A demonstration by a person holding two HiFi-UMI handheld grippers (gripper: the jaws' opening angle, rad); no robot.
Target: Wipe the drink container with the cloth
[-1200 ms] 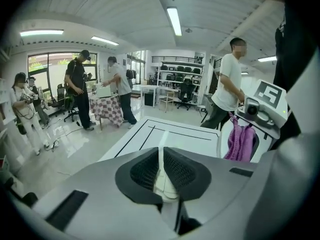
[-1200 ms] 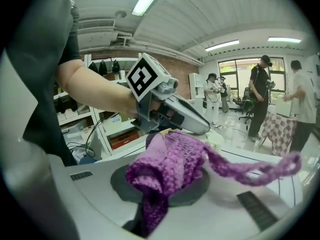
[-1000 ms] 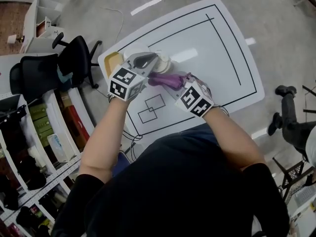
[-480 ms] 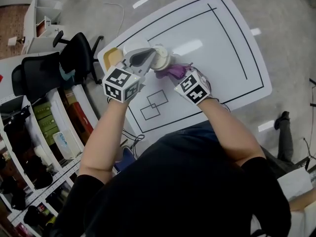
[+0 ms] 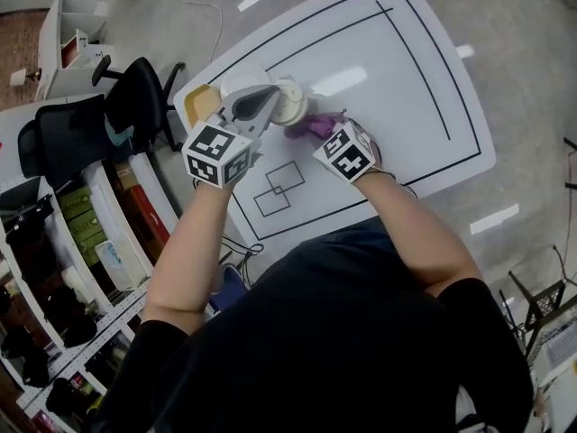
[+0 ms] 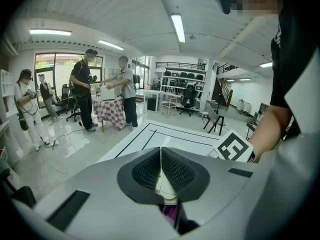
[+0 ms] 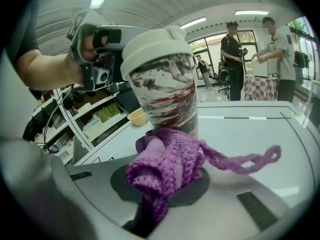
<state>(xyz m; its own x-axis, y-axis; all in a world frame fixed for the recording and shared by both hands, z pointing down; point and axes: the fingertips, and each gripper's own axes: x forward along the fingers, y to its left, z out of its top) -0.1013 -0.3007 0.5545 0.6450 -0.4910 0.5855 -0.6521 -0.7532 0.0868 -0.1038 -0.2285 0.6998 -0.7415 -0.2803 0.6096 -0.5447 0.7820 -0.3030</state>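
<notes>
Left gripper (image 5: 270,100) pinches the rim of cup (image 7: 167,91), jaws almost together. Right gripper (image 5: 326,138) clamps cloth (image 7: 165,166) against the cup's side, near left corner of table (image 5: 406,79).

The purple cloth (image 7: 167,166) looked coarsely knitted; the drink container (image 7: 167,99) had a matt cream lid (image 7: 155,46); the white table (image 5: 397,88) shone glossy.

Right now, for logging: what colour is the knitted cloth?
Purple knitted cloth, clearest in right gripper view.
</notes>
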